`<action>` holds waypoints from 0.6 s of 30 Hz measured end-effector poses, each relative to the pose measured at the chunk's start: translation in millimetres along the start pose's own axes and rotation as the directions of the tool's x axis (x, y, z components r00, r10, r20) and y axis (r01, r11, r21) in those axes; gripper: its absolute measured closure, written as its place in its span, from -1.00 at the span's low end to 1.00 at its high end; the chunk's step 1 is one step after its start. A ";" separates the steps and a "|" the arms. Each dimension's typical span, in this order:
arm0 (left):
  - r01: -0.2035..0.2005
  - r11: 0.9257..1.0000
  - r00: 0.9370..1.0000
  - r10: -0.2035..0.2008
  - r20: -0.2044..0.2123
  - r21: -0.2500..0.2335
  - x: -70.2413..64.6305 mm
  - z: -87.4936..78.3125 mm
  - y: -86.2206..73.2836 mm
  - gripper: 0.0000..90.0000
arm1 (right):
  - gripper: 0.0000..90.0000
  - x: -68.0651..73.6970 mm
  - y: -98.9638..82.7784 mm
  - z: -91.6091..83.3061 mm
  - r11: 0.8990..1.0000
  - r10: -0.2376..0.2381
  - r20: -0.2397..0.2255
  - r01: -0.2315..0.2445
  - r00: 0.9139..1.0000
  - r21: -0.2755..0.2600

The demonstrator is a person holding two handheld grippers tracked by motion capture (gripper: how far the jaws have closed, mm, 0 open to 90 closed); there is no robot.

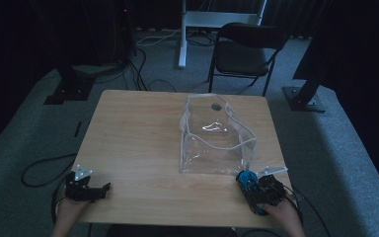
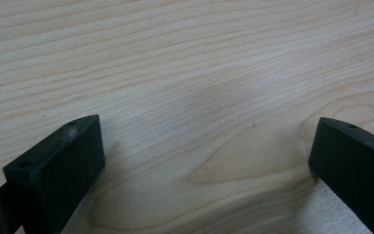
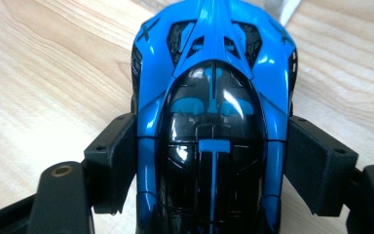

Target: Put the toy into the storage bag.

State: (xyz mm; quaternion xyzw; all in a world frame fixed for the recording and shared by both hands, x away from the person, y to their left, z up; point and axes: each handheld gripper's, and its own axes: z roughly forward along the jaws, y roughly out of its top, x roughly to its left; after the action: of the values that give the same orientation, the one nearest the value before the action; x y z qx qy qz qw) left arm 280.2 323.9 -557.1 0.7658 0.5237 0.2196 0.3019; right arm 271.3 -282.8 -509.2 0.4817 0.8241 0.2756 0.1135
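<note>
Dim grey carpet is surrounding a pale wooden table [image 1: 138,143], with a black folding chair [image 1: 244,52] and a white desk leg [image 1: 182,34] standing beyond its far edge. Between the jaws of the right gripper [image 3: 209,156], a blue toy car [image 3: 214,97] with a glossy black canopy is being pinched, both pads pressing against its flanks while its nose is pointing away from the camera. In the high view this right gripper [image 1: 249,183] is sitting at the table's near right corner in the person's right hand [image 1: 284,215], with the car [image 1: 247,177] showing as a blue spot at its tip. Just ahead of that tip, a clear plastic pouch [image 1: 214,136] with a white zip edge is standing open-topped on the wood. Well apart to the left, the left gripper [image 1: 96,190] is resting near the front edge, held by the left hand [image 1: 69,212]; its jaws are standing spread wide over bare wood grain [image 2: 209,97], gripping nothing.
</note>
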 end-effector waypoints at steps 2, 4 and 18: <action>-0.001 1.000 1.000 0.001 0.001 0.000 0.1 0.3 0.3 -0.99 | -0.42 -2.9 0.7 -9.4 0.999 0.011 -0.012 -0.011 1.000 -0.031; -0.001 1.000 1.000 0.001 0.000 0.000 -0.1 0.3 0.3 -0.99 | -0.42 -6.2 1.8 -18.6 0.998 0.022 -0.014 -0.023 1.000 -0.065; 0.000 1.000 1.000 0.000 0.002 -0.001 -0.1 0.4 0.4 -0.99 | -0.42 -11.9 14.0 -52.8 0.983 0.021 -0.036 -0.027 0.999 -0.179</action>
State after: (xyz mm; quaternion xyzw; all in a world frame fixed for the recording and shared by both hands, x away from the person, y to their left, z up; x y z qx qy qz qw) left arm 280.7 323.7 -557.1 0.7659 0.5232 0.2191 0.3028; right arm 263.7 -305.8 -458.8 0.4748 0.7918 0.3583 0.1389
